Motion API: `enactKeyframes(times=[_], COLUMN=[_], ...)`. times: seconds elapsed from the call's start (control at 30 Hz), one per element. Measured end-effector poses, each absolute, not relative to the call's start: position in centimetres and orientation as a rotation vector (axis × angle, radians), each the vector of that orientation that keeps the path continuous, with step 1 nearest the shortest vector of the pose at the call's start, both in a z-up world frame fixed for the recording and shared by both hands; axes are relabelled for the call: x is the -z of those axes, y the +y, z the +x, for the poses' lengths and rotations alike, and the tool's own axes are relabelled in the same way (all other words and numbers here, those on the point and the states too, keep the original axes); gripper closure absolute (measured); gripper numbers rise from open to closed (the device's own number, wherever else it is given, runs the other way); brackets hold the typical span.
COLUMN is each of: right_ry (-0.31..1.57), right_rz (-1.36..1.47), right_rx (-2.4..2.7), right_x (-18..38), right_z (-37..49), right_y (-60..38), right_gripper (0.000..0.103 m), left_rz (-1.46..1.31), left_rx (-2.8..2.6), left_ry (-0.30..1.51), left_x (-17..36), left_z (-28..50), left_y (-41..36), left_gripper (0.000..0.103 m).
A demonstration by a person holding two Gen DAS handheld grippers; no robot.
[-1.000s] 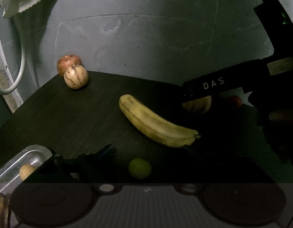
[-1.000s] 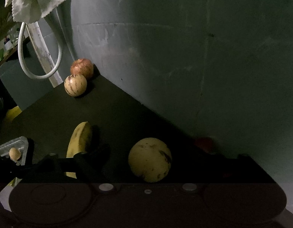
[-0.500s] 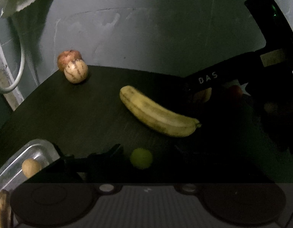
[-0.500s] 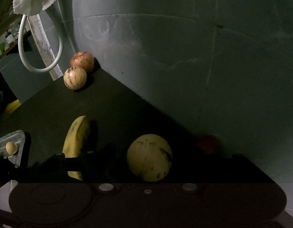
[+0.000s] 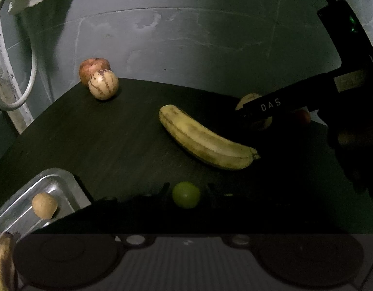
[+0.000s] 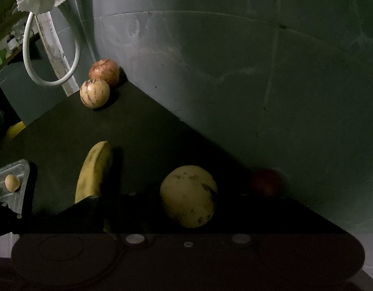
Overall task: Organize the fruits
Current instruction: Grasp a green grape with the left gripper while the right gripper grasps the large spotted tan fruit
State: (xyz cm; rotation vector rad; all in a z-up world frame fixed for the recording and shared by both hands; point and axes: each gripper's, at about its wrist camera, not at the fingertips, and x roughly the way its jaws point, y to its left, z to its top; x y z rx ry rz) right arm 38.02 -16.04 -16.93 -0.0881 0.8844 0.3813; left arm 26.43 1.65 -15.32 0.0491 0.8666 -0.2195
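While closing, left gripper [image 5: 186,195] narrow around the lime [image 5: 186,194], right gripper [image 6: 187,198] flanking the yellow melon [image 6: 188,196].

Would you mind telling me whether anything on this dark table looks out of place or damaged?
Nothing is spilled or broken. The fruit is simply scattered: the banana lies loose mid-table, an apple and a striped fruit sit at the far corner, and only a small round fruit is in the metal tray. The banana's skin is brown-speckled.
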Motion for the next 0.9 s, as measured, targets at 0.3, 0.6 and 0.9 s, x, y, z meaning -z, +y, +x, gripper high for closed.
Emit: enactKeyframes(times=[0.3,0.6,0.9], right_ry=[0.877,0.837,0.777], right_rz=[-0.101,-0.097,-0.075], right_rx=[-0.387,-0.391,-0.404], right_x=[16.9,15.2,11.3], right_z=[37.8,36.5,34.0], right_y=[-16.1,-16.4,-17.3], right_gripper=[0.051,0.051,0.051], left_rz=[0.024,0.006,-0.008], left_rx=[0.223,0.206,0.171], left_ry=[0.867,0.837,0.783], left_x=[15.3,14.3,12.3], left_z=[26.3,26.3,25.3], left_y=[2.0,2.0,2.0], left_gripper=[0.079,0.079,0.080])
